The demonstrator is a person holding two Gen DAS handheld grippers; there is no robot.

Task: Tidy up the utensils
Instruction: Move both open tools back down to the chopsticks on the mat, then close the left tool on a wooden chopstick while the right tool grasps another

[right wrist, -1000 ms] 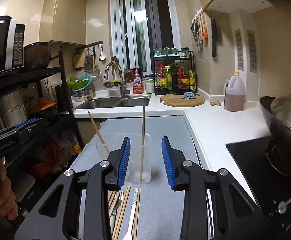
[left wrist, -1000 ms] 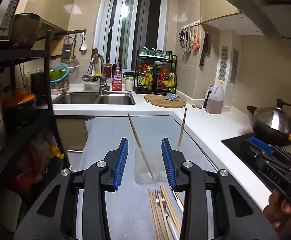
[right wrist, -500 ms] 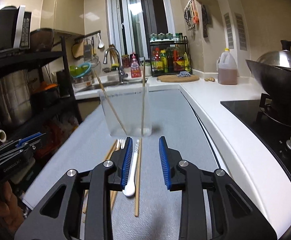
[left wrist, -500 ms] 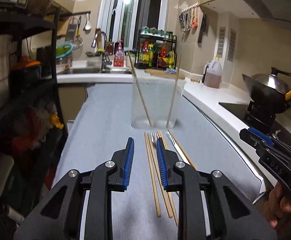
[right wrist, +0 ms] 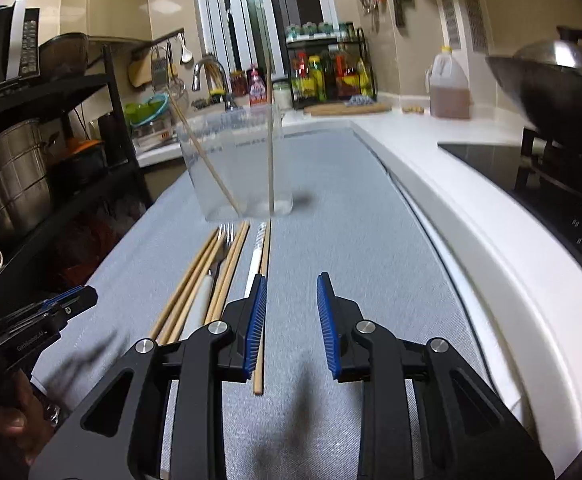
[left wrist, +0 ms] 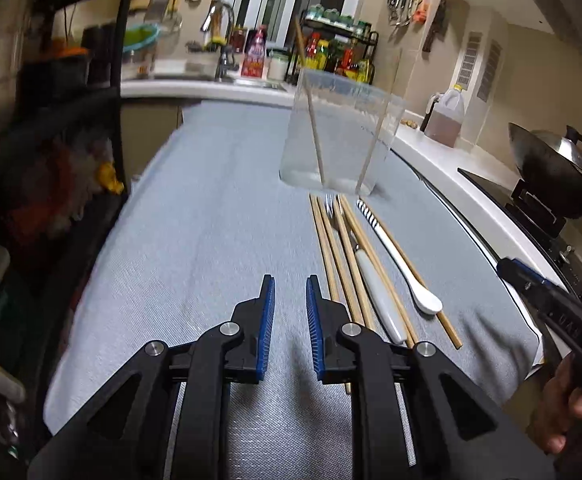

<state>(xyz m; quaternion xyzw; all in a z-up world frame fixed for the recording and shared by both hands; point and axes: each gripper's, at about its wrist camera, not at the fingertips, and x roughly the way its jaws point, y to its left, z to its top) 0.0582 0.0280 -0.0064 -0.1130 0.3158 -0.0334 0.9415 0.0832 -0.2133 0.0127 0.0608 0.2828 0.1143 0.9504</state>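
Left wrist – left gripper (left wrist: 290,304) parted beside chopsticks (left wrist: 333,248)

a dark round metal wok (left wrist: 551,168) sits on the black stove, and a translucent plastic jug of brown liquid (right wrist: 449,88) stands on the white counter.
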